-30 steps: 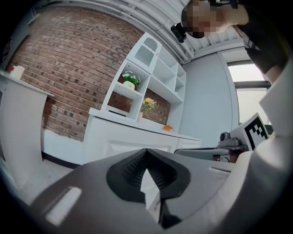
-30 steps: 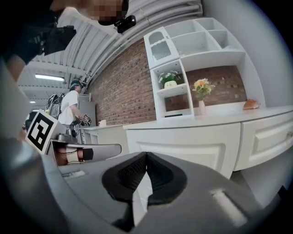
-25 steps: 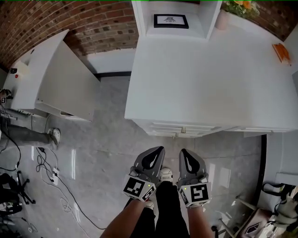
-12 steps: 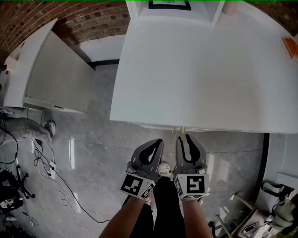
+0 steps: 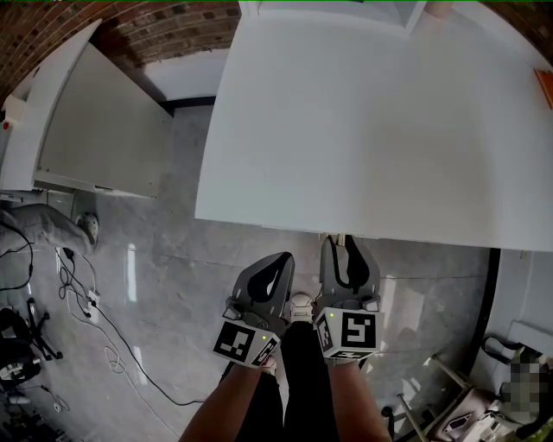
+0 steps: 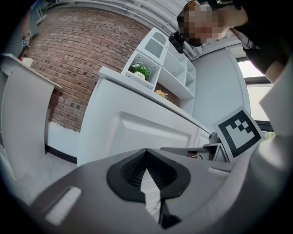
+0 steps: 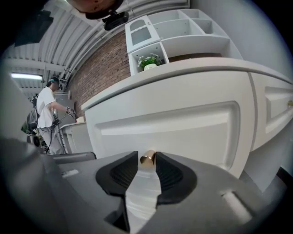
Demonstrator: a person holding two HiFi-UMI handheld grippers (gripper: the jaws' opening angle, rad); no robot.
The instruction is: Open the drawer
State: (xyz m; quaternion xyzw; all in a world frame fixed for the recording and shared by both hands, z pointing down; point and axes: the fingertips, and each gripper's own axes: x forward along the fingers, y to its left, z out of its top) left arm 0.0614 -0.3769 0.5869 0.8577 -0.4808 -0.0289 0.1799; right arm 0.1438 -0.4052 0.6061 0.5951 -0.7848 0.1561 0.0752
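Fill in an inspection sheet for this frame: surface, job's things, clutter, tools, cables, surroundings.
Surface: white countertop.
Job's things: drawer front with gold knob; not visibly pulled out.
Clutter: orange item at the countertop's right edge.
Tools: right tool clamped on the knob; left tool shut, empty.
Cables: cables loose on the floor, left.
Surroundings: brick wall; person in the background.

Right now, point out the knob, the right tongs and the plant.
knob [image 7: 147, 158]: right gripper view, on its brass side, between the tips.
right tongs [image 5: 339, 243]: head view, midway between the two tips.
plant [image 7: 149, 61]: right gripper view, on the green leaves.
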